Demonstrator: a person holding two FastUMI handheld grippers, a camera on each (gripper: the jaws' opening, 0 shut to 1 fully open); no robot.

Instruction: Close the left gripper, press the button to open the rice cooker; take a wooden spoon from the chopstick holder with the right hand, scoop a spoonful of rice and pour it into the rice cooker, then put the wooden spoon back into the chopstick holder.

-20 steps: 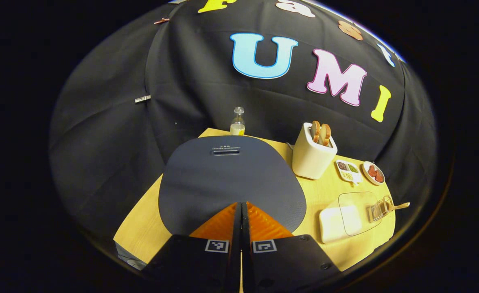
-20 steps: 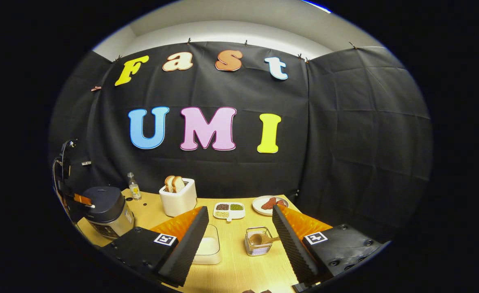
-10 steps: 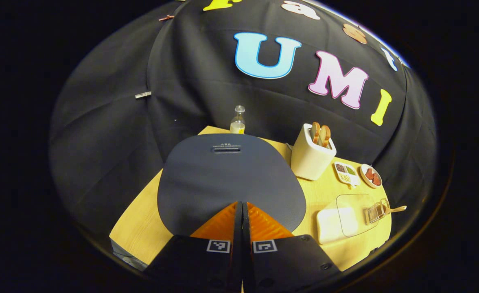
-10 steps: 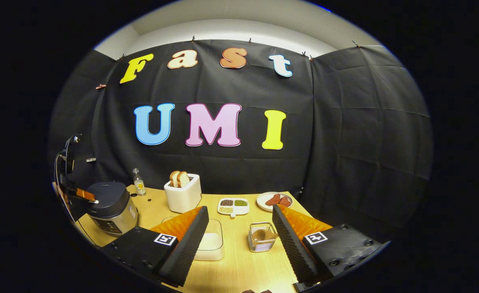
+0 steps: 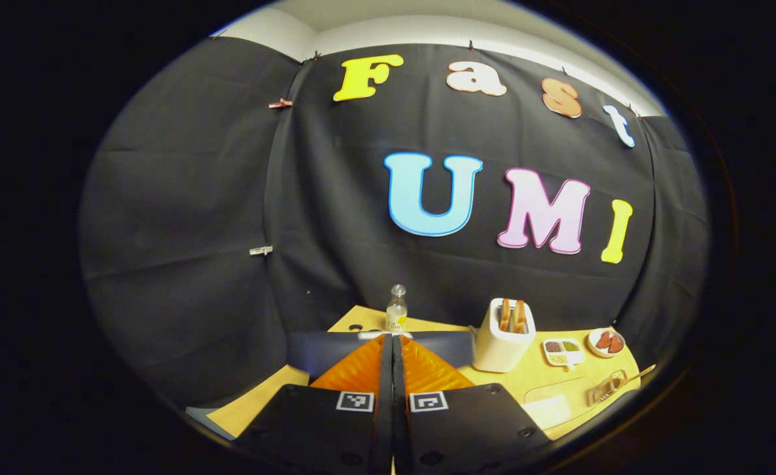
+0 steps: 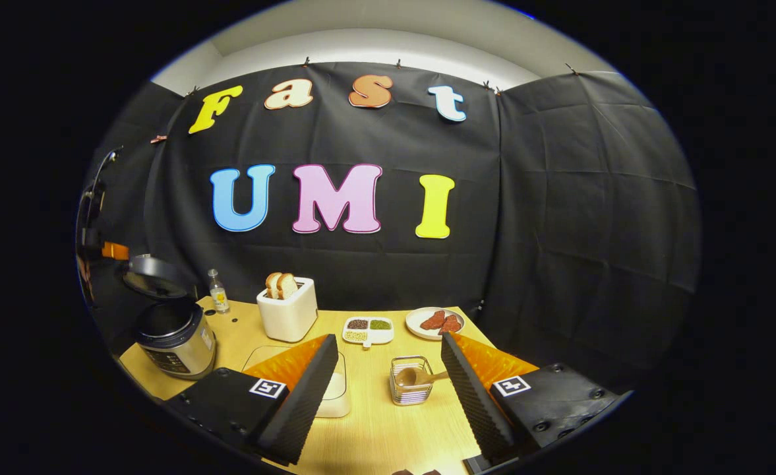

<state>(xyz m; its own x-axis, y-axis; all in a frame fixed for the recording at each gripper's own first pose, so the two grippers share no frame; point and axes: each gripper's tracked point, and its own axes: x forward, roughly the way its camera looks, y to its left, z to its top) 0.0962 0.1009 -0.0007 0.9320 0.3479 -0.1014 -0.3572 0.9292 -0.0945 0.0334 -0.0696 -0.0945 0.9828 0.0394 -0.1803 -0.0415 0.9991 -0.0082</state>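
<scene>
At the table's (image 6: 374, 435) left edge the cooker (image 6: 177, 340) stands with its lid (image 6: 151, 276) raised. The left gripper (image 5: 391, 340), jaws pressed together on nothing, hovers above it. Near the front, the spoon (image 6: 414, 377) rests in the wire holder (image 6: 411, 390), between the right gripper's (image 6: 388, 359) wide-open fingers.

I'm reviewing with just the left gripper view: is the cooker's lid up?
Observer: Yes. The right gripper view shows the lid tilted up above the cooker.
Operator: Does the right gripper hold the spoon?
Observer: No. The right gripper is open and holds nothing.
Operator: How is the spoon placed for it?
Observer: The spoon lies in the holder, ahead between that gripper's fingers, with its handle toward the right one.
</scene>
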